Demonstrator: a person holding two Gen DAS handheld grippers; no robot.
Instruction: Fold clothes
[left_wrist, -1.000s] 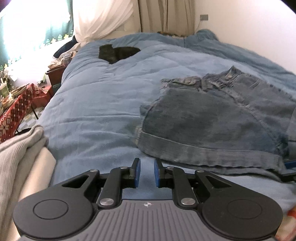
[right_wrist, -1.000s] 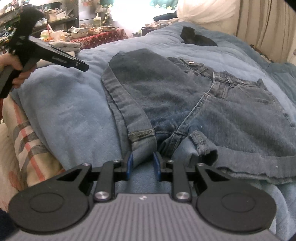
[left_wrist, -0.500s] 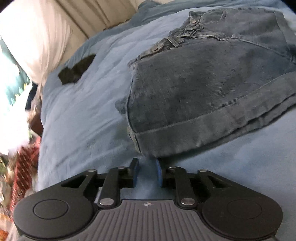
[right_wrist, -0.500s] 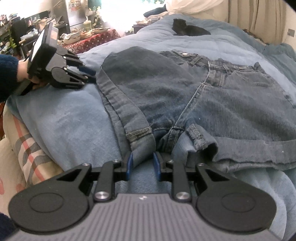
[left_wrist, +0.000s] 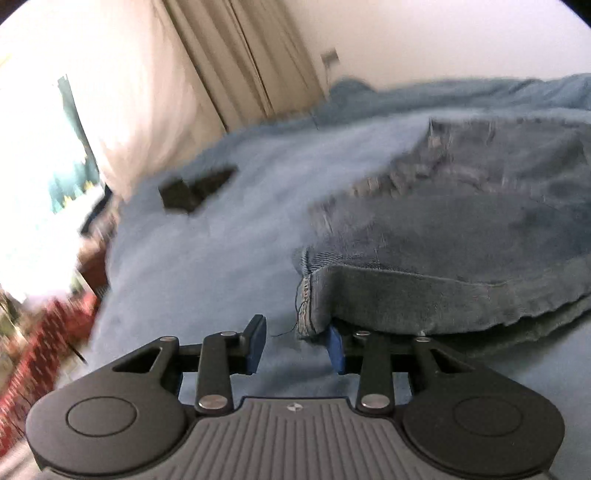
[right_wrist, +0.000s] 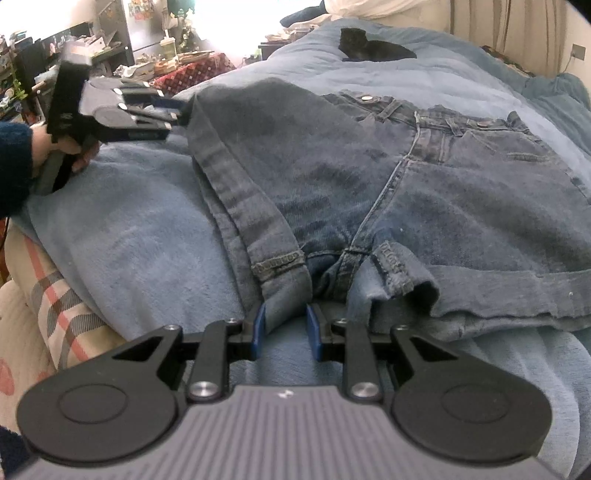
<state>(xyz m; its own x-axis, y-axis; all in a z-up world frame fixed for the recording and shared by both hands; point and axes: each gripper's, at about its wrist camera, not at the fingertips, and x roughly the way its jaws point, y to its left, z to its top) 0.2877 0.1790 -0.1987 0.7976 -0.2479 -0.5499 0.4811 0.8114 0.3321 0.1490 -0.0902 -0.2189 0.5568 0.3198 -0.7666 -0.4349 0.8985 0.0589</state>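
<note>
Both claws sit at the denim shorts (right_wrist: 369, 177) near hem: the right gripper (right_wrist: 283, 325) pinches the inner cuff, while the left gripper (left_wrist: 295, 343), jaws just spread and gripping nothing, lines up on the far-left corner for a fold.

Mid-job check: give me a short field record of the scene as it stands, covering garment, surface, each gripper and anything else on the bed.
garment: blue denim shorts, spread flat, waistband away from the right wrist camera
surface: light blue quilted bedspread
left gripper: jaws apart, just been opening; corner of the leg hem at its right pad, not pinched
right gripper: inner leg cuff between the pads; contact unclear
other item: small black cloth near the far end of the bed
fold: not yet started
</note>
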